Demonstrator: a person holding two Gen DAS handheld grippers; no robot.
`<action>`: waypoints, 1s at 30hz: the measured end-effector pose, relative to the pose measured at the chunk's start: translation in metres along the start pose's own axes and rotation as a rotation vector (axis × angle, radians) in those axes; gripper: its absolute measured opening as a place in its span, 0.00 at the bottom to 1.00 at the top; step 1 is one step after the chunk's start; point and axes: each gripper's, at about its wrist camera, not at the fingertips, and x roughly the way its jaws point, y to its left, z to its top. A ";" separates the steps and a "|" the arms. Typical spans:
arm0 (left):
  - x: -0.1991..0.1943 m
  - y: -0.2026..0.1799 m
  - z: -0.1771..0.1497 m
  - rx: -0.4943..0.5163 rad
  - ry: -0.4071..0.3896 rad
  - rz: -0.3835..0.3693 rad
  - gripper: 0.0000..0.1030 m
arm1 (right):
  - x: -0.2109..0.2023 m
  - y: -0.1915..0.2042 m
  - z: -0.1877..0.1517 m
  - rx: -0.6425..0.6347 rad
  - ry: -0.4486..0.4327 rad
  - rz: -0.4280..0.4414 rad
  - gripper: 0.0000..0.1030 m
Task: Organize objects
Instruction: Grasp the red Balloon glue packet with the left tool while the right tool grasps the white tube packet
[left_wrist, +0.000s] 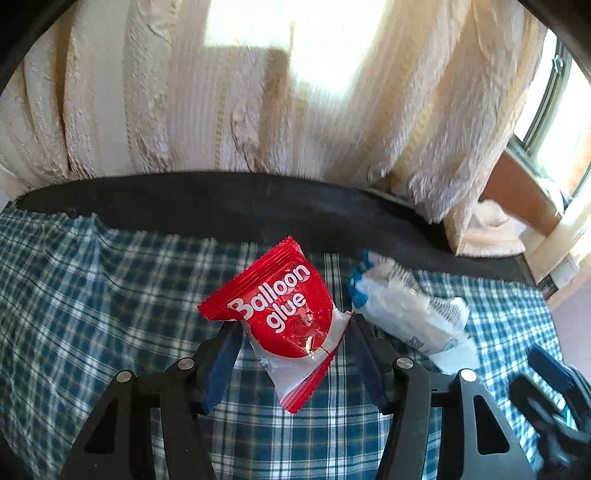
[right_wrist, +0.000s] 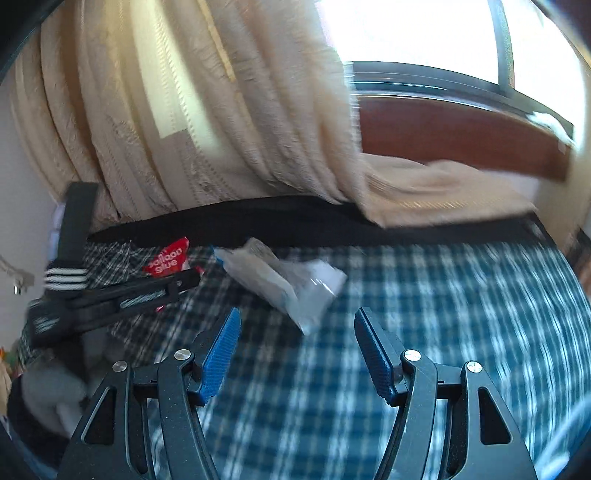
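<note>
Red glossy film forms one sachet, the balloon glue packet (left_wrist: 284, 310), printed with white rounded lettering and crimped at both ends; it is held between the blue ribbed pads (left_wrist: 221, 363) of the left tongs (left_wrist: 291, 325), which are closed on its lower white part. Its long axis is seen running from the lower end near the camera up and away, tilted slightly leftward, with the crimped top edge pointing toward the curtain (left_wrist: 229, 110). One second packet, a crinkled white plastic packet (left_wrist: 406, 314) with blue marking at its far end, lies just to the right of the red one on the blue-and-white checked cloth (left_wrist: 92, 295), its length slanting from upper left to lower right. Two tongs are counted in all: the right tongs (right_wrist: 297, 321) are spread wide with nothing between the pads, hovering above the cloth near the white packet's near end. From the right wrist view the left tongs are seen from the side, at the left. A black strip borders the far edge of the cloth, and cream textured fabric hangs in heavy folds behind, beside one window (right_wrist: 443, 44).
</note>
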 end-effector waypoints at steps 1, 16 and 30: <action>-0.004 0.002 0.003 -0.007 -0.011 -0.003 0.60 | 0.007 0.003 0.004 -0.016 0.008 0.013 0.64; -0.017 0.011 0.009 -0.039 -0.044 0.003 0.60 | 0.096 0.024 0.030 -0.197 0.154 0.110 0.72; -0.012 0.015 0.008 -0.043 -0.023 0.026 0.61 | 0.104 0.051 0.022 -0.313 0.182 -0.030 0.69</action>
